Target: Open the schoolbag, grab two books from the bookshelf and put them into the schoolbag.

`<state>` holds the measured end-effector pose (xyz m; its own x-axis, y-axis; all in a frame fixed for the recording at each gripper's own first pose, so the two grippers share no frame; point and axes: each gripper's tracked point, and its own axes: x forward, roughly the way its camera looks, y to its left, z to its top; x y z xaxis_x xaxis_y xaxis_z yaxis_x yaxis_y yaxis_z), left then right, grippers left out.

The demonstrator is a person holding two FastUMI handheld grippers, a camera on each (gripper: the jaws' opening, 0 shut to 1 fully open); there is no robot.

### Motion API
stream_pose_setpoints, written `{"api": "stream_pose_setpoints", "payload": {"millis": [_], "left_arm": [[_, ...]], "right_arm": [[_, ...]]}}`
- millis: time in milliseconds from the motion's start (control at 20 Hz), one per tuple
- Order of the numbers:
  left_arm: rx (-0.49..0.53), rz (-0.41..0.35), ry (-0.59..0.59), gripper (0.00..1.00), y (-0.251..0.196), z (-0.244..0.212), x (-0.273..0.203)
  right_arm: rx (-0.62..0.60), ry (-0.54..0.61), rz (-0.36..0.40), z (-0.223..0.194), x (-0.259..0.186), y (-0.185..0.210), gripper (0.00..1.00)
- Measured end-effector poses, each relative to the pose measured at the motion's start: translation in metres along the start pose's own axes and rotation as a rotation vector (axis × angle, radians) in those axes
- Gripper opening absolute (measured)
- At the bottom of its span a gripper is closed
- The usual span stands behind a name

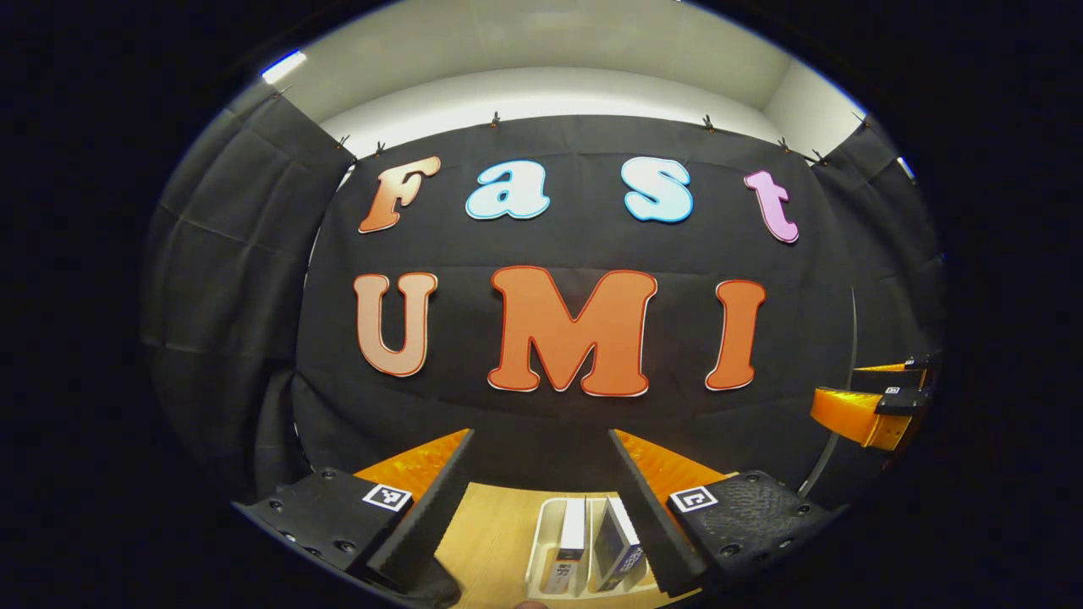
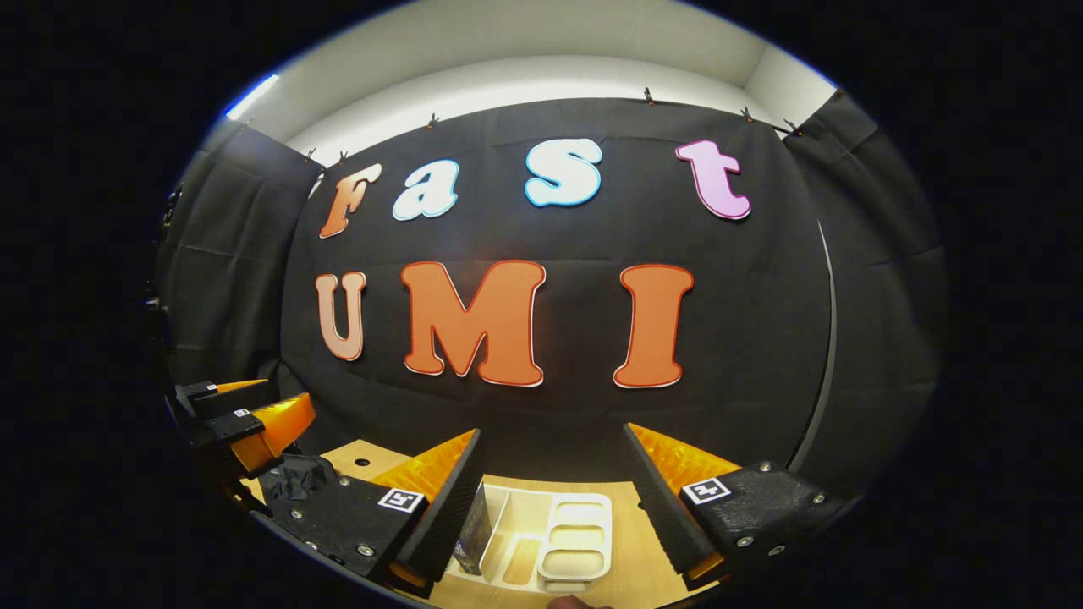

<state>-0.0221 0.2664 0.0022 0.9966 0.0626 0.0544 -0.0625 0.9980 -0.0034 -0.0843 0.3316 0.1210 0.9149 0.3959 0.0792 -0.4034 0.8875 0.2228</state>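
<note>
Black cloth booth wall (image 1: 550,423) spans both views, white wall above it. Below, a light wooden tabletop (image 1: 495,533) runs across the bottom edge.

On the tabletop, a cream plastic bookshelf rack (image 2: 541,533) with slotted compartments sits ahead of both grippers. In the left gripper view the rack (image 1: 541,541) holds two upright books side by side: a white-spined book (image 1: 571,541) on the left, a book with a darker cover (image 1: 618,550) leaning slightly against it on the right. In the right gripper view one dark book (image 2: 474,533) stands at the rack's left end, partly behind that gripper's own left finger; the other compartments look bare, though the angle is steep.

A crumpled piece of black fabric (image 2: 292,478) lies at the table's left side in the right gripper view; possibly the schoolbag, not certain.

Left gripper (image 1: 541,507): jaws spread wide, nothing between them, raised above the rack. It also appears at the left edge of the right gripper view (image 2: 245,414).

Right gripper (image 2: 550,507): jaws spread wide, holding nothing, above the rack. Seen too at the right edge of the left gripper view (image 1: 880,406).
</note>
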Motion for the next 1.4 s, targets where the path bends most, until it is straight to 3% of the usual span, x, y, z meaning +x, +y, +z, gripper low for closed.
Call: {"api": "stream_pose_setpoints", "payload": {"millis": [150,300,500,600,650,700,1050,1300,1400], "left_arm": [[0.018,-0.032,-0.044,0.94,0.016,0.007,0.008],[0.040,-0.085,-0.058,0.94,0.025,0.004,0.018],[0.041,-0.081,-0.046,0.94,0.046,-0.006,0.029],[0.046,-0.071,-0.029,0.94,0.052,-0.012,0.030],[0.047,-0.065,-0.018,0.94,0.055,-0.014,0.030],[0.050,-0.055,-0.009,0.95,0.057,-0.017,0.029],[0.099,-0.006,0.015,0.95,0.059,-0.027,0.018],[0.111,-0.042,0.031,0.95,0.048,-0.034,0.018],[0.110,-0.044,0.032,0.96,0.050,-0.035,0.020]], "right_arm": [[0.022,-0.019,-0.095,-0.003,0.004,-0.002,0.95],[0.080,0.002,-0.137,-0.010,0.007,0.010,0.94],[0.066,0.017,-0.199,-0.014,0.010,0.003,0.95],[0.055,0.016,-0.196,-0.014,0.010,0.003,0.95],[0.050,0.016,-0.184,-0.014,0.011,0.005,0.89],[0.041,0.013,-0.177,-0.014,0.011,0.008,0.94],[0.036,0.021,-0.066,-0.020,0.005,0.051,0.95],[0.007,-0.034,-0.053,-0.007,-0.005,0.060,0.94],[-0.022,-0.044,-0.107,0.002,-0.005,0.034,0.94]]}}
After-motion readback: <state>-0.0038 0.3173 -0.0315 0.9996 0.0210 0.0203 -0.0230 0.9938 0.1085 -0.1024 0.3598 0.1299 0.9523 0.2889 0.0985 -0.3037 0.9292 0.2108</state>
